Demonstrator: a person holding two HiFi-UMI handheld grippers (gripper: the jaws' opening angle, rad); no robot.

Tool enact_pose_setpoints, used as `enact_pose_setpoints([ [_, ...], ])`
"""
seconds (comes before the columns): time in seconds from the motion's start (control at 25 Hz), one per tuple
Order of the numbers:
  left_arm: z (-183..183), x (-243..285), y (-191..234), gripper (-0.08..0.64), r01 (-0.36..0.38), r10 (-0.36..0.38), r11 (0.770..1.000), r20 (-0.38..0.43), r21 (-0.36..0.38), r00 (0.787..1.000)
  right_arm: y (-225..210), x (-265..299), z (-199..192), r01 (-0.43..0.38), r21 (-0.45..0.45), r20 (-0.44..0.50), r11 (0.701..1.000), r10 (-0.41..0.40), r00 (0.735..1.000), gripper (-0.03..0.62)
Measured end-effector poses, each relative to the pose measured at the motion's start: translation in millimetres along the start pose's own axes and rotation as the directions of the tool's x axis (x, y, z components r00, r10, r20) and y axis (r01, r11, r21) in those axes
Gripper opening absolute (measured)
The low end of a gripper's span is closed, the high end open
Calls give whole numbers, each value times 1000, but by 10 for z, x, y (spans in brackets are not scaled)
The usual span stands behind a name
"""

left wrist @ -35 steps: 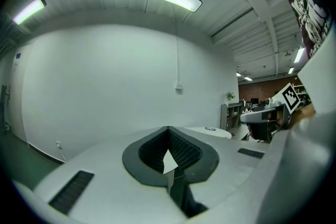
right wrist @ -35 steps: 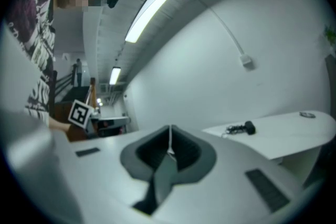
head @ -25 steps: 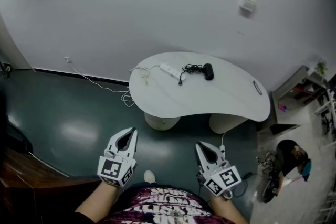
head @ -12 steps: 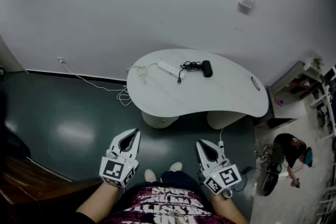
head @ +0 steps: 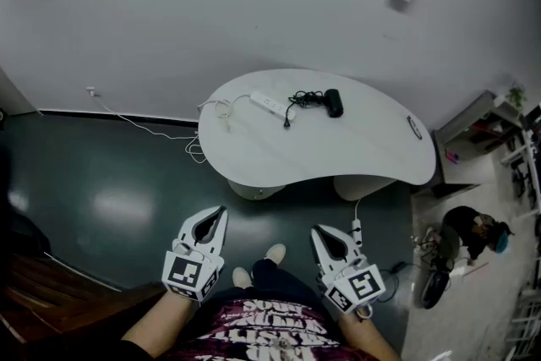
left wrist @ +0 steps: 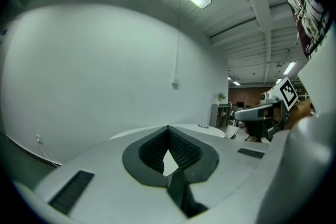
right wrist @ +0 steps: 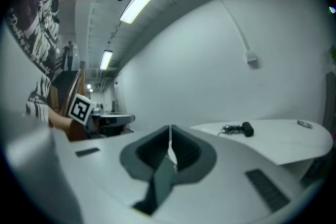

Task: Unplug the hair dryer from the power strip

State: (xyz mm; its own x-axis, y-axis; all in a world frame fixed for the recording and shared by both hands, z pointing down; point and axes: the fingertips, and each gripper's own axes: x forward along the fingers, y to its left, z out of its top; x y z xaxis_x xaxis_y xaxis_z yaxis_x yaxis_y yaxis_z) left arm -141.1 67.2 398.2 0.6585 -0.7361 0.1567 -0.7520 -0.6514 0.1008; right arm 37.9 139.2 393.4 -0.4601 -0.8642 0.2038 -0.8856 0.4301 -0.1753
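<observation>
A white power strip [head: 267,103] lies on the far left part of a white kidney-shaped table [head: 355,152]. Beside it lie a black hair dryer [head: 334,102] and its coiled black cord [head: 303,100]; the cord's end reaches the strip, but I cannot tell whether it is plugged in. My left gripper [head: 221,211] and right gripper [head: 316,230] hang well short of the table, over the dark floor, both shut and empty. The right gripper view shows the hair dryer [right wrist: 245,129] far off on the table [right wrist: 294,140].
A white cable [head: 144,127] runs along the floor from the wall to the table's left side. Another power strip [head: 356,228] lies on the floor near my right gripper. A person [head: 473,228] crouches at the right beside shelves [head: 499,118]. A small oval object [head: 413,128] sits on the table's right end.
Both grippers have sunk slightly and stayed shut. A shoe has stepped forward between them, and the table sits a little higher in the head view. The person at the right has shifted.
</observation>
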Motion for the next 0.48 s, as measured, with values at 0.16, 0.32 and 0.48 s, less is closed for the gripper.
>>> enact_pose_setpoints([
  [0.16,-20,210,13,17,7,-7,1000,-20,2,1000,-193,86,-57,9,21,-10,1000,-9,1000,35],
  [0.32,128,520,44,17,7,-7,1000,-21,29,1000,-458,225,43,-5,30,1,1000,5,1000,35],
  [0.48,293,835,82,17,-8,9,998,-15,55,1000,-694,453,145,-41,37,14,998,41,999,35],
])
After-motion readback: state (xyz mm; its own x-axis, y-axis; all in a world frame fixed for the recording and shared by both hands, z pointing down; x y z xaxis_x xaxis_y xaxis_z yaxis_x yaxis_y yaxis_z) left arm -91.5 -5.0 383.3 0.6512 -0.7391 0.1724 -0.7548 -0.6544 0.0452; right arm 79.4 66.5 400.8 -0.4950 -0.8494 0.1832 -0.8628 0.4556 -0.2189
